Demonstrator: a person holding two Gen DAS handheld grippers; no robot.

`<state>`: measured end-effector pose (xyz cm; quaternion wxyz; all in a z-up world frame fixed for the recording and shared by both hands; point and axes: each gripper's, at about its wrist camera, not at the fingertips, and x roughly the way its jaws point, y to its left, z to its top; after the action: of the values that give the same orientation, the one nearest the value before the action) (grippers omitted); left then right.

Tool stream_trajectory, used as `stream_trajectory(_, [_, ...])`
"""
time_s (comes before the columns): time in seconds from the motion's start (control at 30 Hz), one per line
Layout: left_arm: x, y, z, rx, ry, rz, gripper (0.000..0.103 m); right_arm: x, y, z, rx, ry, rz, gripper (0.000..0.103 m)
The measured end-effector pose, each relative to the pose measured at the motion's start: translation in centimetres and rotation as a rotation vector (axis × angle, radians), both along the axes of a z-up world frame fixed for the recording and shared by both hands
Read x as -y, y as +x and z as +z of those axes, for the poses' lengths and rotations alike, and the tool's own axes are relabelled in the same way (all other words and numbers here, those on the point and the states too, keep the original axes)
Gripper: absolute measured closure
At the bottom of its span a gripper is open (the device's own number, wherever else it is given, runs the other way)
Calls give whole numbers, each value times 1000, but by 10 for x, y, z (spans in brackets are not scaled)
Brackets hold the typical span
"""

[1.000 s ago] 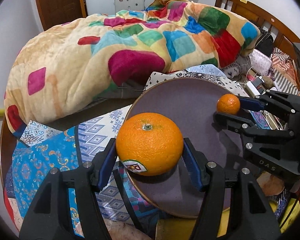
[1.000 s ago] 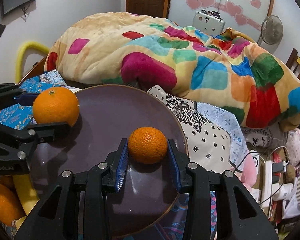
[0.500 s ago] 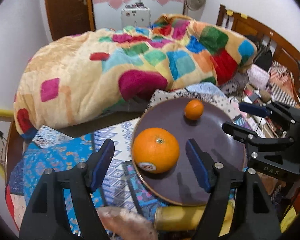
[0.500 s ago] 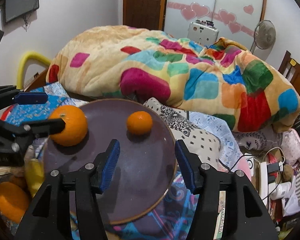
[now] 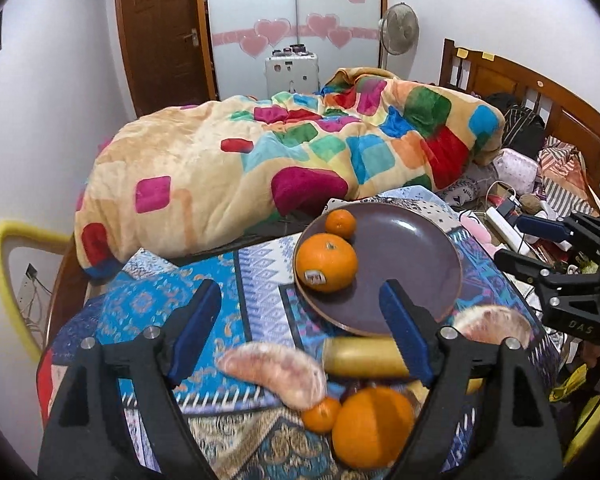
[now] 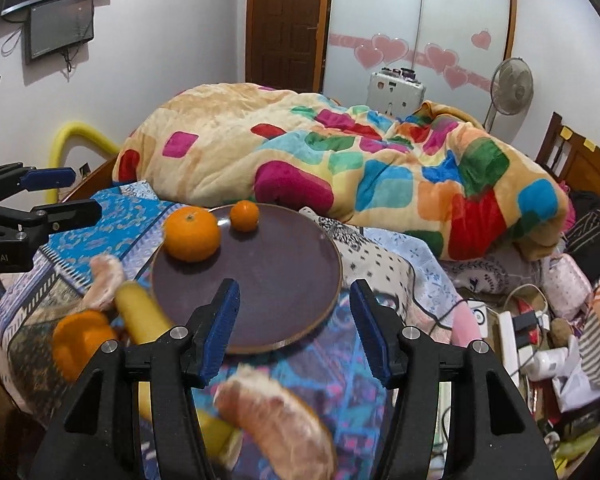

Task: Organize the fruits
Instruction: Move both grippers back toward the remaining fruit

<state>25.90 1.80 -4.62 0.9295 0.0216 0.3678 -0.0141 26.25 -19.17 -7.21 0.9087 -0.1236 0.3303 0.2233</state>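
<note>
A dark purple plate lies on the patterned cloth. On its far left part rest a big orange with a sticker and a small mandarin. My left gripper is open and empty, raised behind the plate's near left. My right gripper is open and empty above the plate's near edge. Near me lie two pomelo segments, a banana, another orange and a small mandarin.
A bed with a colourful quilt lies behind the table. Cables, a power strip and clutter lie at the right. A yellow padded rail stands at the left. A wooden headboard is at the far right.
Both grippers opened, released the big orange and the mandarin onto the plate, and pulled back and up. The fruits near me have come into view.
</note>
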Motion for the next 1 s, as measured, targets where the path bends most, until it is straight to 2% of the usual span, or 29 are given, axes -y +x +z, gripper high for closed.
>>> stream_trajectory(0.2, [9, -34, -10, 4, 7, 3, 20, 14, -32, -3, 2, 33, -7, 46])
stream_trajectory(0.5, [22, -62, -42, -37, -10, 8, 18, 33, -59, -30, -21, 16, -25, 44])
stream_trajectory(0.7, [26, -70, -58, -40, 7, 14, 18, 45, -57, -54, -76, 3, -39, 44])
stream_trajectory(1.0, [28, -64, -72, -56, -12, 8, 18, 48, -43, -85, -123, -38, -33, 44])
